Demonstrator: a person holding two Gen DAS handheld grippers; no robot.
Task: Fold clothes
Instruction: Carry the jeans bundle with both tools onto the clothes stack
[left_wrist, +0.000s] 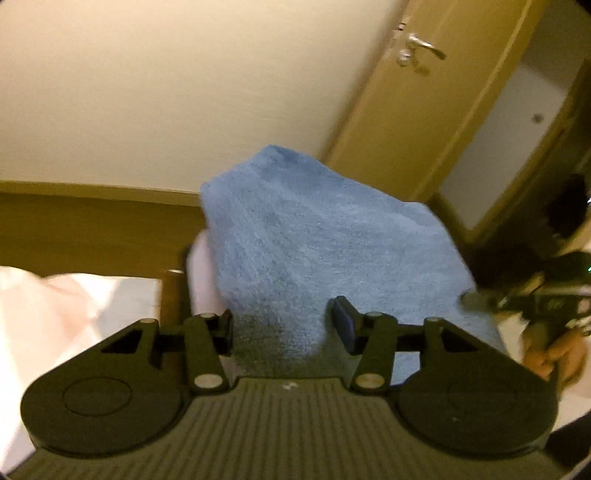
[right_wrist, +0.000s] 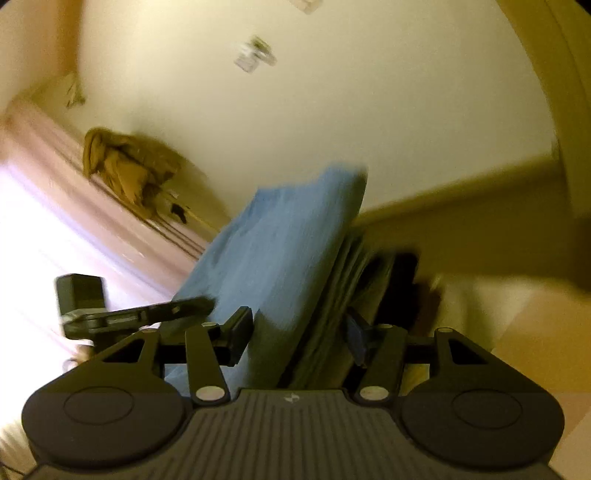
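Observation:
A thick blue fleecy cloth (left_wrist: 314, 236), folded into several layers, is held up in the air in front of the wall. In the left wrist view it fills the gap between my left gripper's (left_wrist: 284, 328) fingers, which are shut on its lower part. In the right wrist view the folded stack (right_wrist: 280, 240) stands edge-on, its layers showing on the right side, and my right gripper (right_wrist: 299, 336) is shut on it. The other gripper shows in each view: the right one (left_wrist: 546, 302) with a hand (left_wrist: 554, 354) under it, the left one (right_wrist: 140, 314) at the cloth's left edge.
A bed with a white sheet (left_wrist: 55, 306) and a wooden headboard (left_wrist: 92, 221) lies below. A door with a metal handle (left_wrist: 421, 46) stands at the right. A crumpled brown garment (right_wrist: 125, 166) rests on the pink-striped bedding (right_wrist: 74, 206). Both views are blurred.

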